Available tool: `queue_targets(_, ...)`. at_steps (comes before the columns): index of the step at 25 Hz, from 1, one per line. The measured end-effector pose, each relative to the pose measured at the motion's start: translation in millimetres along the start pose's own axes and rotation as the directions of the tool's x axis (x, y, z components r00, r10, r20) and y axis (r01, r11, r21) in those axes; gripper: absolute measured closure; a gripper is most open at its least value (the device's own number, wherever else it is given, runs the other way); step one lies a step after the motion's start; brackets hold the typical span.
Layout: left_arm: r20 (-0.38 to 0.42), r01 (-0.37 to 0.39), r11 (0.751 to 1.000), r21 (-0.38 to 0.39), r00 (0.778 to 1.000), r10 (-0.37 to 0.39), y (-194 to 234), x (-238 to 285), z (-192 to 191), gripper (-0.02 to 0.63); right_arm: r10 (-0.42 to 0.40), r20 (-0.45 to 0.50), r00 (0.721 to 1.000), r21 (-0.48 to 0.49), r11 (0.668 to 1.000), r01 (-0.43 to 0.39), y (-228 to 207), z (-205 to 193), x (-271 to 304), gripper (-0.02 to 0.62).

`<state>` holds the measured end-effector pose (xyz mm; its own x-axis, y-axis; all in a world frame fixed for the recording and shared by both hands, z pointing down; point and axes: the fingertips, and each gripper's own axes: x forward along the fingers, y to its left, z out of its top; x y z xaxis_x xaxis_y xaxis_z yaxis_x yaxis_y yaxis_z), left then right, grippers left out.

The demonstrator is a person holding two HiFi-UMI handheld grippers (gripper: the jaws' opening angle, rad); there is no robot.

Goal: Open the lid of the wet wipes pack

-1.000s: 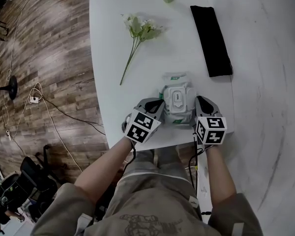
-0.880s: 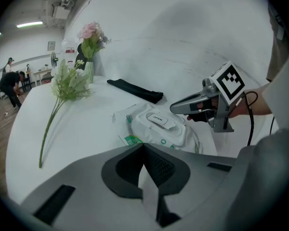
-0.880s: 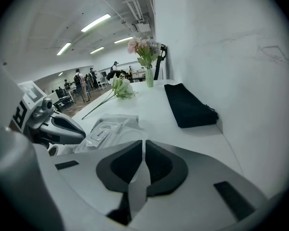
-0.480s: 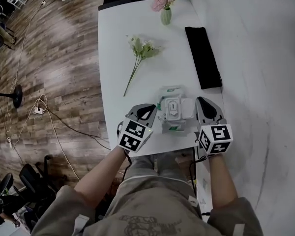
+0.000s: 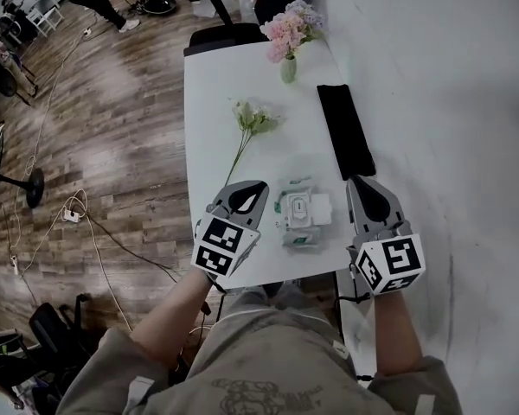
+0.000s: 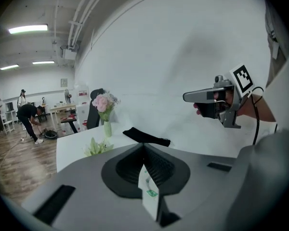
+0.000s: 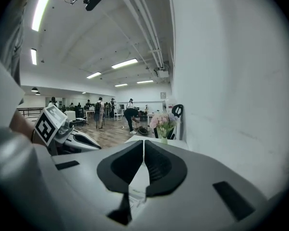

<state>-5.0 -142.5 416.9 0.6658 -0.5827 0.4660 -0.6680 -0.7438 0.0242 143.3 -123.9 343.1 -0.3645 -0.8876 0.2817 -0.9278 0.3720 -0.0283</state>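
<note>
The wet wipes pack [image 5: 297, 223] lies flat near the front edge of the white table [image 5: 214, 102]. Its white lid [image 5: 318, 207] is flipped open to the right. My left gripper [image 5: 253, 187] hovers to the left of the pack and clear of it, with its jaws shut. To the right, my right gripper [image 5: 361, 184] is also raised and off the pack, its jaws closing the last bit, nothing between them. In the left gripper view the tips [image 6: 144, 146] meet, and a white sliver with green print shows in the slot below. In the right gripper view the tips [image 7: 143, 142] meet too.
A loose flower stem [image 5: 246, 132] lies mid-table. A flat black pouch [image 5: 346, 130] sits along the right edge, and a vase of pink flowers [image 5: 287, 40] stands at the far end. A white wall runs along the right. On the left, wooden floor with cables [image 5: 69, 214].
Both grippers rose from the pack's sides and spread apart. The lid, shut a second ago, now lies open to the right. The head view takes in more of the far table.
</note>
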Motion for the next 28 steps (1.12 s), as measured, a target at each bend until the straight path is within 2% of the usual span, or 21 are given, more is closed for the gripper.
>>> queue_targets(3,0.059,-0.011,1.0,0.008,0.998,0.011,1,-17,28,0.589,0.02,0.052,0.998,-0.026,0.999,-0.019,10,30,-14,0.56)
queue_targets(6,0.119,-0.035,0.998,0.051,0.993,0.028,0,-38,59,0.589,0.051,0.094,0.994,-0.055,0.997,-0.046,21,55,-29,0.56)
queue_targets(14,0.261,-0.067,0.991,0.118,0.965,0.035,-10,-85,123,0.589,0.109,0.208,0.972,-0.119,0.989,-0.086,46,113,-69,0.56)
queue_targets(17,0.303,-0.072,0.989,0.126,0.952,0.031,-17,-98,134,0.589,0.102,0.227,0.969,-0.152,0.986,-0.068,51,124,-80,0.56)
queue_targets(20,0.313,-0.07,0.983,0.169,0.95,0.014,-27,-106,139,0.589,0.093,0.239,0.967,-0.178,0.983,-0.051,54,130,-87,0.56)
queue_targets(28,0.323,-0.076,0.985,0.156,0.946,0.022,-30,-116,139,0.589,0.12,0.212,0.97,-0.141,0.986,-0.092,62,119,-84,0.56)
